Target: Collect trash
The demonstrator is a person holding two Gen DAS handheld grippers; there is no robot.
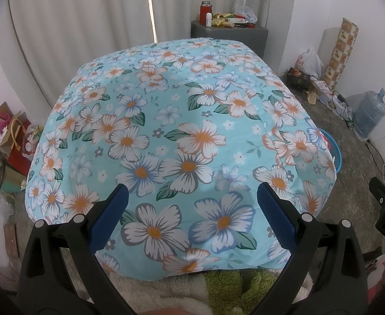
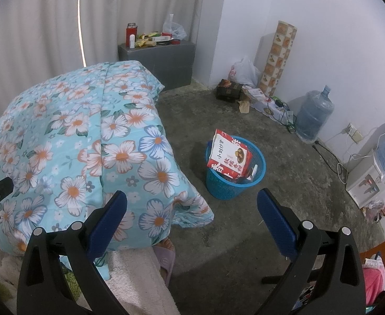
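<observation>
A blue plastic waste basket (image 2: 234,183) stands on the concrete floor to the right of the table. A red and white food package (image 2: 228,155) sticks out of it, with other trash beneath. Its rim shows past the table's right edge in the left wrist view (image 1: 335,152). The table is covered with a light blue flowered cloth (image 1: 182,136), which also shows in the right wrist view (image 2: 87,144). My left gripper (image 1: 191,197) is open and empty above the cloth's near part. My right gripper (image 2: 192,204) is open and empty above the floor, in front of the basket.
A grey cabinet (image 2: 163,57) with a red flask and packets stands at the back. Bags, boxes, a patterned roll (image 2: 279,57), a water jug (image 2: 313,115) and cables line the right wall. A water dispenser (image 2: 371,176) stands at right. A slipper (image 2: 166,260) lies near the table corner.
</observation>
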